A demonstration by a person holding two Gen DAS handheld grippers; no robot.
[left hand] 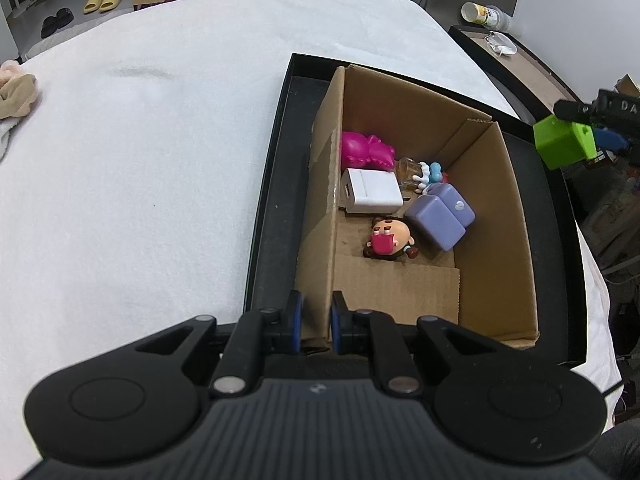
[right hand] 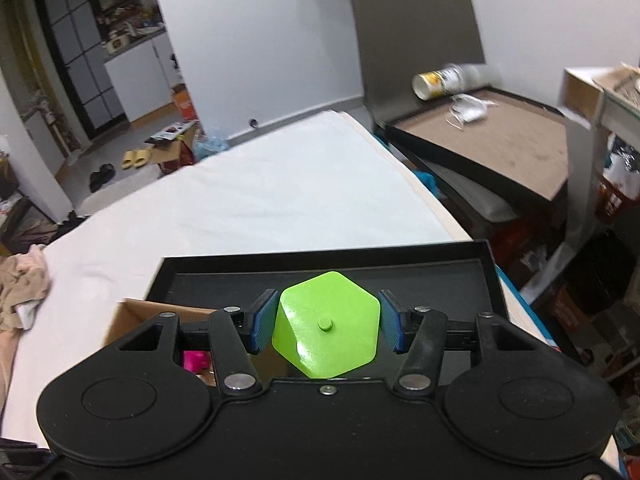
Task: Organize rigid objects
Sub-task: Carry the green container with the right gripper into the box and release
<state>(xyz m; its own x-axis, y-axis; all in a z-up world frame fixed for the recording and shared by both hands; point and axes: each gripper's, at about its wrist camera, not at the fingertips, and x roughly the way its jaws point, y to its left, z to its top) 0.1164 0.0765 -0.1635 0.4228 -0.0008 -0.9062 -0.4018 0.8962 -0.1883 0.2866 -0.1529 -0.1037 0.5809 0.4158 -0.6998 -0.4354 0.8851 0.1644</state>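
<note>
The left gripper is clenched on the near left wall of the cardboard box, pinching the cardboard between its blue pads. The box stands in a black tray on the white cloth-covered table. Inside the box, nearest lies a small doll figure; just beyond it sit a lilac block and a white charger; farther back, a magenta toy against the left wall. Above the box's right side, the right gripper grasps a lime-green hexagonal block in the air.
</note>
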